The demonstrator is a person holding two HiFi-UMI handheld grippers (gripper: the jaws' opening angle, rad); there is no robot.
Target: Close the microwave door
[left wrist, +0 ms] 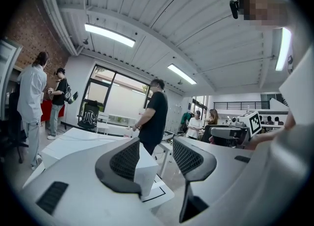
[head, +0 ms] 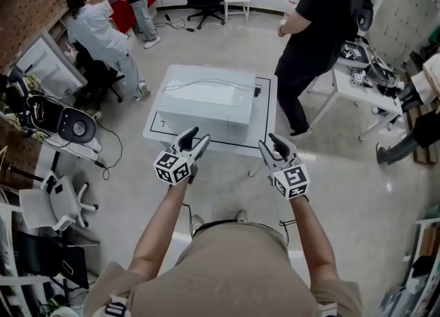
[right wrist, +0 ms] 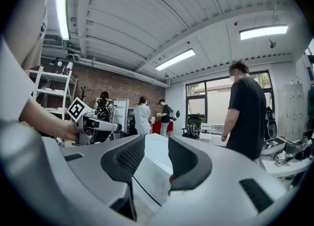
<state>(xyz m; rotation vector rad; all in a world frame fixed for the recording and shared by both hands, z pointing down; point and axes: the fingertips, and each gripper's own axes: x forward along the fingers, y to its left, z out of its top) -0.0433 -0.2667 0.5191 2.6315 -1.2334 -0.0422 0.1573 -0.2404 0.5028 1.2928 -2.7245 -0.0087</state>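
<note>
Your left gripper (head: 193,137) has its jaws apart, with nothing between them; your right gripper (head: 276,141) is also released and empty; both hover near the front of the white microwave (head: 206,102); it sits on a white table (head: 265,128); a person in black (head: 316,27) stands beside that table.

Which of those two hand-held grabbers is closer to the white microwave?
Left. The left gripper hovers just before the microwave's front, near its middle; the right gripper hangs off beyond its right corner.
</note>
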